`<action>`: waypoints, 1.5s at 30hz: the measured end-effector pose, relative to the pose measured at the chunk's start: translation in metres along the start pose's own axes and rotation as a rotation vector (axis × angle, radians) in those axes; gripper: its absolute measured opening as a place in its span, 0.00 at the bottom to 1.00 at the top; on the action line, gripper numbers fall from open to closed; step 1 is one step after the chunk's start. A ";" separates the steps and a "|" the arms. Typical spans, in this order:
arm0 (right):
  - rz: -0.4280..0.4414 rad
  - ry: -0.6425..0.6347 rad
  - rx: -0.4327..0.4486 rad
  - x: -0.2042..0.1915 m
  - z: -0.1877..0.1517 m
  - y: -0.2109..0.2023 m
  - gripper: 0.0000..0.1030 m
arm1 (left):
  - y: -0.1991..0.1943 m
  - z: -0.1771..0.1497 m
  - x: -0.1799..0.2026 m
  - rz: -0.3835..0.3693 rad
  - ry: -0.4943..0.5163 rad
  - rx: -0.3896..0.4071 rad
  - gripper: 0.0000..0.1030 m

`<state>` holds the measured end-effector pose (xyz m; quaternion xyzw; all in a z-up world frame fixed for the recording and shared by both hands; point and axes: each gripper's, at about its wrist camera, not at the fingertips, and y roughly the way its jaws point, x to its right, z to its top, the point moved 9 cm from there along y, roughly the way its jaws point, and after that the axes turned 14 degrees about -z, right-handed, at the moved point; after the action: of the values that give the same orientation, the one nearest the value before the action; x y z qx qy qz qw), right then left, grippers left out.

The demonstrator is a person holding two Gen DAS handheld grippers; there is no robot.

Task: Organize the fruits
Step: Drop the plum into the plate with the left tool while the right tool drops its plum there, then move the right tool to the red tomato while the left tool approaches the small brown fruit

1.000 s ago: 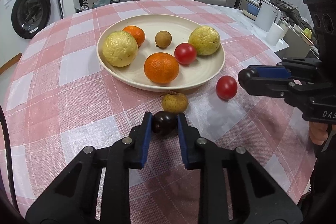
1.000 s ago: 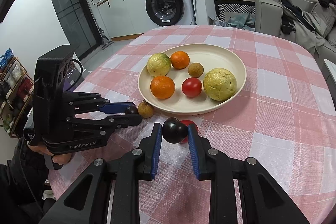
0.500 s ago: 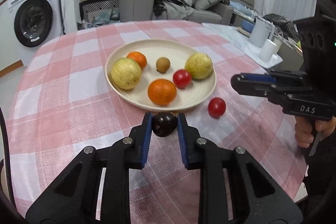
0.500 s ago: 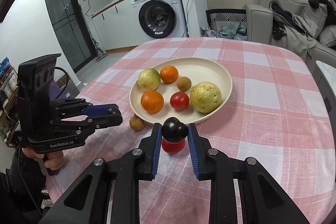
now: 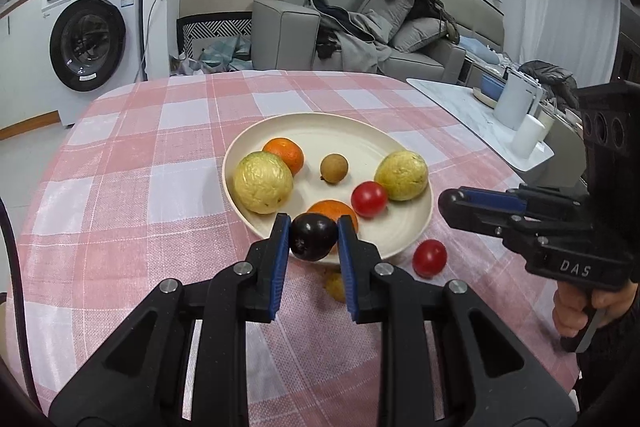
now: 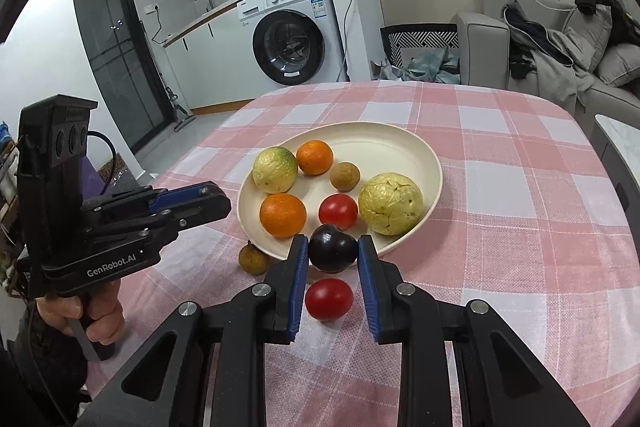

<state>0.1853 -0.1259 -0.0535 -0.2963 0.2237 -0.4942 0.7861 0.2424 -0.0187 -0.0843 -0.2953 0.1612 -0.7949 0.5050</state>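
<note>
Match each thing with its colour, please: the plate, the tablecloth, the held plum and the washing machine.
Things:
1. plate
2. tablecloth
3. held plum
4. washing machine

Colours:
a. dark purple
b. cream
c. white
d. pink and white checks

Pairs: 1-b, 2-d, 3-a, 4-c

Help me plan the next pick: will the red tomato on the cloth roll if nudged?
The tomato looks round and glossy, so it would probably roll at a nudge and may slip in a grip. The cloth under it looks flat, with only the plate rim on one side to stop it. It is small, so likely light.
</note>
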 end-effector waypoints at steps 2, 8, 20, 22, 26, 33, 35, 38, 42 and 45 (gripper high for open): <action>0.001 0.009 -0.008 0.000 0.003 0.004 0.25 | 0.005 0.002 -0.004 0.008 -0.010 -0.003 0.20; -0.011 0.019 -0.025 0.000 0.007 0.017 0.25 | 0.021 0.006 -0.015 0.040 -0.019 -0.013 0.20; -0.016 0.021 -0.054 -0.005 0.004 0.035 0.25 | 0.037 0.003 -0.025 0.061 -0.029 -0.033 0.20; -0.022 0.018 -0.058 -0.006 0.003 0.036 0.25 | 0.037 0.003 -0.026 0.064 -0.033 -0.031 0.21; -0.051 -0.017 -0.025 -0.007 0.007 0.029 0.31 | 0.034 0.002 -0.025 0.070 -0.035 -0.027 0.21; -0.092 -0.065 0.010 -0.001 0.007 0.007 0.63 | 0.001 0.003 -0.010 0.090 0.003 0.025 0.72; -0.098 -0.077 0.004 0.001 0.000 0.002 0.78 | -0.006 -0.001 -0.007 0.104 0.011 0.027 0.82; -0.104 -0.053 -0.026 0.007 -0.008 0.001 0.96 | -0.015 -0.007 0.002 0.103 0.040 0.020 0.91; -0.131 -0.046 -0.071 0.013 -0.013 0.009 1.00 | -0.020 -0.012 0.012 0.110 0.078 0.018 0.99; -0.127 -0.049 -0.098 0.013 -0.018 0.016 1.00 | -0.019 -0.015 0.013 0.123 0.092 0.001 0.99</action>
<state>0.1889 -0.1371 -0.0782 -0.3600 0.2091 -0.5242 0.7429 0.2152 -0.0230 -0.0818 -0.2477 0.2016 -0.7752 0.5450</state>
